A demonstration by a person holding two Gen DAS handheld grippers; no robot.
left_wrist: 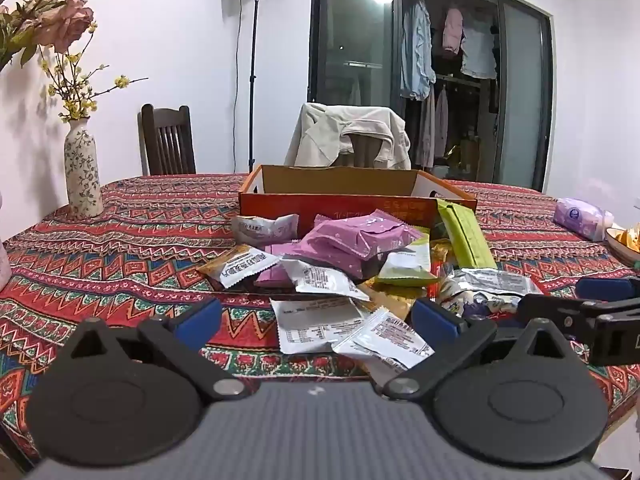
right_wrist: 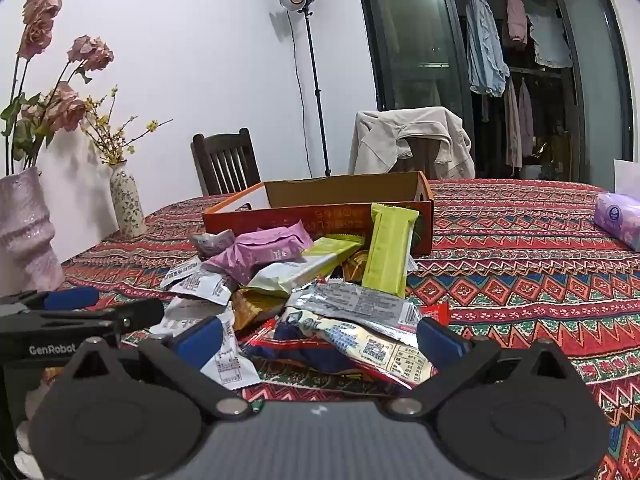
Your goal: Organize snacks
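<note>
snack packets (left_wrist: pixel 360 248) piled loose on patterned tablecloth (left_wrist: pixel 120 232) in front of 1 orange cardboard box (left_wrist: pixel 352 184) | 2 vases | 2 chairs | left gripper (left_wrist: pixel 316 316) spread wide, empty | right gripper (right_wrist: pixel 320 338) spread wide, empty | writing: "GenRobot" on left gripper body

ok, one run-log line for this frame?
left gripper: open, empty | right gripper: open, empty | snack pile: on tablecloth | cardboard box: behind pile

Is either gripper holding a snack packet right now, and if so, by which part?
Nothing is held. The left gripper and right gripper both stand wide open above the heap of foil and plastic snack packets, touching none.
</note>
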